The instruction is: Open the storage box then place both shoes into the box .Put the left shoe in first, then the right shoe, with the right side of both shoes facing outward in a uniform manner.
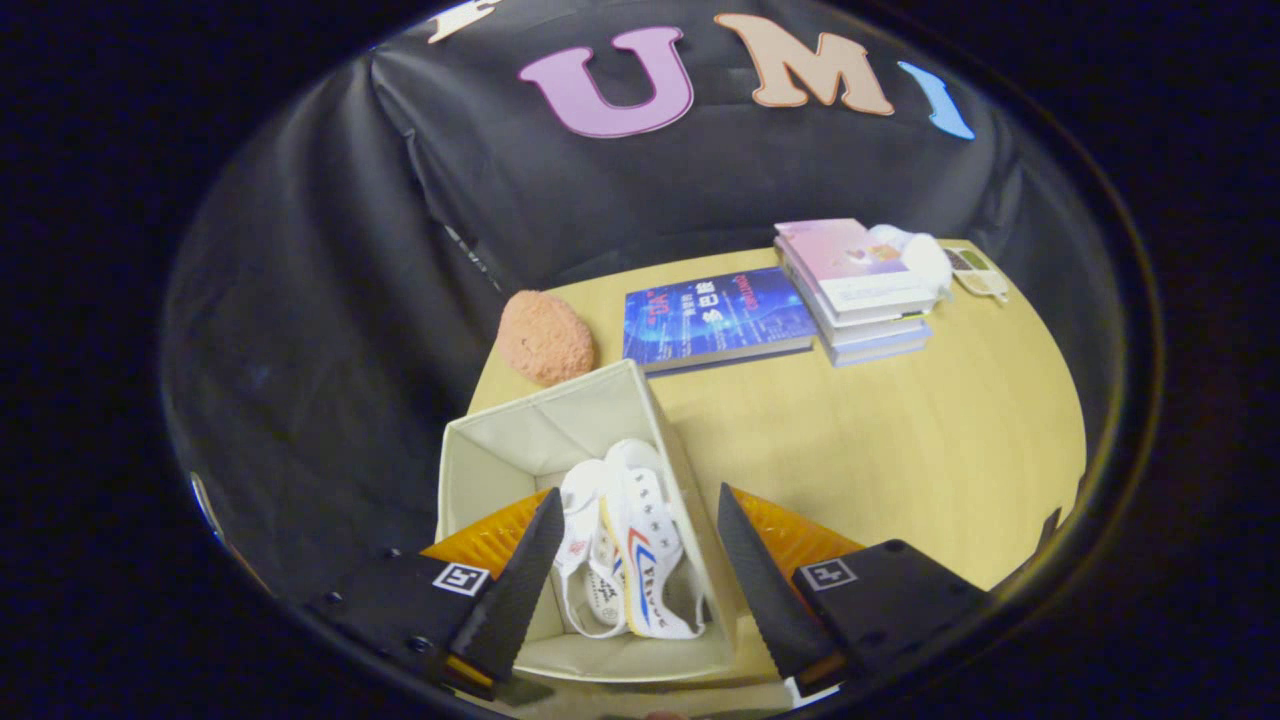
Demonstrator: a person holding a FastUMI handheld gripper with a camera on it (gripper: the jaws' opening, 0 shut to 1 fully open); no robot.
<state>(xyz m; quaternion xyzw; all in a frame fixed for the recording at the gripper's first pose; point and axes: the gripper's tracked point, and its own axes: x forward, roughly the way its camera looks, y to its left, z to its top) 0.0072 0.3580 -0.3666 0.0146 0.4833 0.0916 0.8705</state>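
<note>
Fingers (632,530) spread wide, empty, above box (500,450) hiding both shoes' (625,545) toes.

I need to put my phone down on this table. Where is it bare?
Bare wood runs right of the storage box, in front of the blue book and book stack. The far edge is crowded, sponge included. The open gripper holds nothing above both shoes.
</note>
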